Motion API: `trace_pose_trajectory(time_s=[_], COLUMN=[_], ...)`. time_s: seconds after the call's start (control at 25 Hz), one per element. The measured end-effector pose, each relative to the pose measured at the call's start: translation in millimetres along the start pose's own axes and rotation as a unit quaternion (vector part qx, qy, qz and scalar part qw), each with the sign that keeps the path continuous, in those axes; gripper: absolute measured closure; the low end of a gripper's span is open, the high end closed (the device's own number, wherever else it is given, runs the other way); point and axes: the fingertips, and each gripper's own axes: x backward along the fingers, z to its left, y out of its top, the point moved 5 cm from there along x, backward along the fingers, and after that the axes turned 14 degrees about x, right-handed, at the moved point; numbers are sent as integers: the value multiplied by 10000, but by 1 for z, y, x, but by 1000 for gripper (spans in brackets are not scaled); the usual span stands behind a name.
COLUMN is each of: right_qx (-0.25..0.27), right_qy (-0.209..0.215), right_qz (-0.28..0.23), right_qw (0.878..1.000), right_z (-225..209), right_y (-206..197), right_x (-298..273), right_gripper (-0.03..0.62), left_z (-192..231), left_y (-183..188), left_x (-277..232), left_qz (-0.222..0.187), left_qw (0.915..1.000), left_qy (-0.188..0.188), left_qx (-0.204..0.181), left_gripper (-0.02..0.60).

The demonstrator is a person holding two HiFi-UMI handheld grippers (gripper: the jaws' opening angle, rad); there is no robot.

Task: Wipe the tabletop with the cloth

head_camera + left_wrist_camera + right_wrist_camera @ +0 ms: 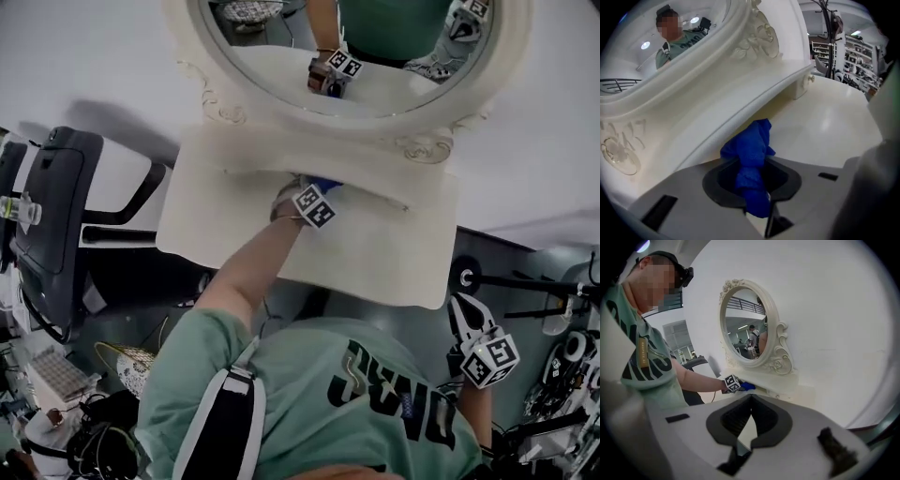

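Your left gripper (pixel 752 165) is clamped mid-bunch on the blue cloth (pixel 751 140), which is soft, light and floppy, on the cream tabletop (pixel 829 126). Your right gripper (pixel 751 398) is closed and empty.

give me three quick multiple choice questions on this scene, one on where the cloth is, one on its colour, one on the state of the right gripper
1. Where is the cloth?
A on the floor
B at the base of the mirror, over the tabletop
C on the chair

2. What colour is it?
A blue
B red
C white

3. The right gripper is:
A shut on the cloth
B pressed on the mirror
C empty, off the tabletop

Answers:
B, the left gripper holds it beside the mirror's base.
A, it shows bright blue.
C, its jaws meet with nothing between them, well short of the tabletop.
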Motion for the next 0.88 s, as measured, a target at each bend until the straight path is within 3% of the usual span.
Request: trace_pose_trajectory(time_s=[0.24, 0.44, 0.76, 0.88], right_qx=[-61, 127, 474, 637], right_qy=[83, 301, 665, 696], right_qz=[81, -23, -390, -503], right_qw=[9999, 9995, 9959, 9943], right_z=[-9, 4, 32, 39], right_y=[6, 6, -49, -74], right_x=[-22, -14, 68, 112], right_gripper=[582, 582, 582, 582], left_z=[-2, -29, -132, -190], left_y=[-1, -38, -164, -246], left_x=[-4, 25, 126, 156], left_qz=[4, 213, 485, 1259], left_qw=[9999, 9994, 9986, 9908], left_qy=[-154, -170, -56, -341], left_qx=[-23, -224, -188, -367], left_gripper=[486, 489, 491, 486])
